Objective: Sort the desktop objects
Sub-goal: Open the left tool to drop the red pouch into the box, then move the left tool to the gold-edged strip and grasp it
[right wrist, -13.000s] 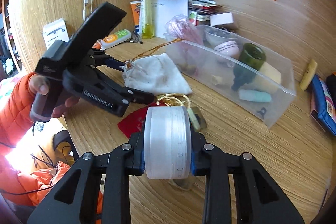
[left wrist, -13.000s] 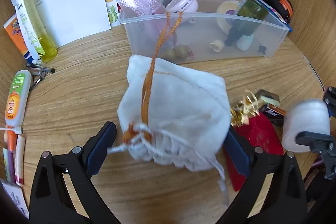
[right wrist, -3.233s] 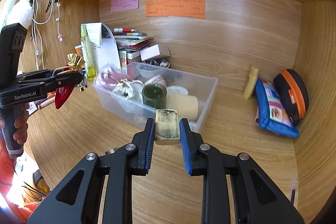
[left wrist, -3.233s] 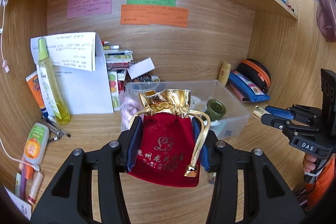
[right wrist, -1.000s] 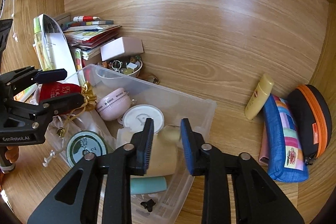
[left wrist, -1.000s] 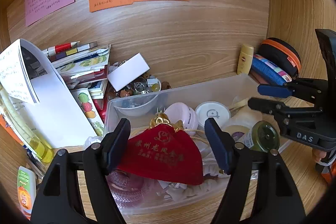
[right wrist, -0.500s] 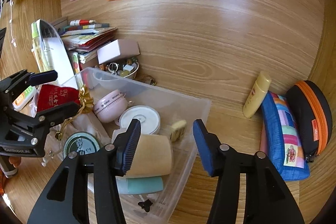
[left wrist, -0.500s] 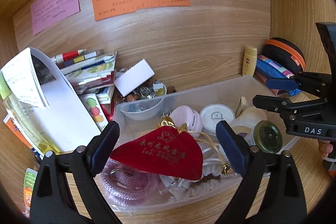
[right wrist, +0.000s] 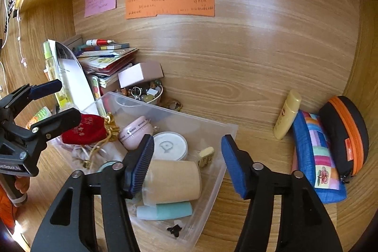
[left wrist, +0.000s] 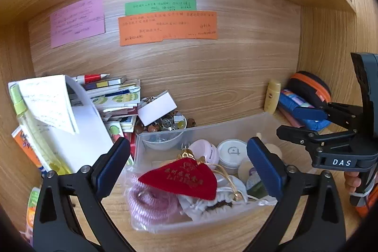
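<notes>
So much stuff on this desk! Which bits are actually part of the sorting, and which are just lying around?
Part of the job:
- clear plastic bin
- red velvet pouch, lying in the bin
- small yellowish block, in the bin
- left tool and right tool, both open and holding nothing

Just lying about:
- coloured notes on the wall
- stack of booklets
- blue pencil case

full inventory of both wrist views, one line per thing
bin: 1, clear, desk centre
pouch: 1, red, in bin, top
knit bag: 1, pink, in bin, under pouch
jar: 1, pink, in bin
round tin: 1, white, in bin
roll: 1, beige, in bin
tube: 1, yellow, against back wall
pencil case: 1, blue, right
zip case: 1, black-orange, far right
notes: 3, pink, green, orange, wall
left hand-held gripper: open, empty
right hand-held gripper: open, empty
</notes>
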{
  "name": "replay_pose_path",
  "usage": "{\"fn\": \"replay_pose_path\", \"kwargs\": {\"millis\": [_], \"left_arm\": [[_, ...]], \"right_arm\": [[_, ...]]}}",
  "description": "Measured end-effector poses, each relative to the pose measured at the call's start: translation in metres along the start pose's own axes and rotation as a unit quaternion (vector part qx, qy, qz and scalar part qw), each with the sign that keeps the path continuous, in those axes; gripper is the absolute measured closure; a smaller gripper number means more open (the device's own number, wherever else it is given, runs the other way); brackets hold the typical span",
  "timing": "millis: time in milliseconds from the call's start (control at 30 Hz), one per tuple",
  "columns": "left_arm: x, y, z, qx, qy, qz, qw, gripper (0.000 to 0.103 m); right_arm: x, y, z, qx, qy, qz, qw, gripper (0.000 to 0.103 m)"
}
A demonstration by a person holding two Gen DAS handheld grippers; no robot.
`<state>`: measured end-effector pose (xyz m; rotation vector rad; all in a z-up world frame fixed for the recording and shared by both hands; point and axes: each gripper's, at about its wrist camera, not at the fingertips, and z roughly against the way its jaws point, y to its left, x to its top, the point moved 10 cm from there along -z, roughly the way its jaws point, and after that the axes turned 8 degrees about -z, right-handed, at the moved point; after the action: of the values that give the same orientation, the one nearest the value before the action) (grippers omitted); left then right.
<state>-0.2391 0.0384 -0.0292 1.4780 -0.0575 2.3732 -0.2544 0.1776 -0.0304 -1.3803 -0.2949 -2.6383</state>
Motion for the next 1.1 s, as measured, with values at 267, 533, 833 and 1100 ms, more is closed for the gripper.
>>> {"fn": "replay_pose_path", "kwargs": {"millis": [267,533,833,1100], "left_arm": [[-0.008,-0.005,0.029,-0.018,0.009,0.015,0.9997,0.001],[-0.033,-0.025,0.05,-0.02,0.029,-0.011,0.9993,0.001],[-0.088,-0.064,0.058,-0.056,0.084,-0.04,0.9941,0.001],[-0.125,-0.101,0.052,-0.106,0.13,-0.044,0.9848,0.001]], "right_arm": [[-0.002,0.013,0.048,0.006,-0.032,0.015,0.999,0.03],[-0.025,0.021,0.079,-0.001,-0.036,0.033,0.999,0.026],[-0.058,0.019,0.098,-0.002,-0.017,0.037,0.999,0.026],[-0.091,0.015,0.095,0.011,0.012,0.019,1.0,0.026]]}}
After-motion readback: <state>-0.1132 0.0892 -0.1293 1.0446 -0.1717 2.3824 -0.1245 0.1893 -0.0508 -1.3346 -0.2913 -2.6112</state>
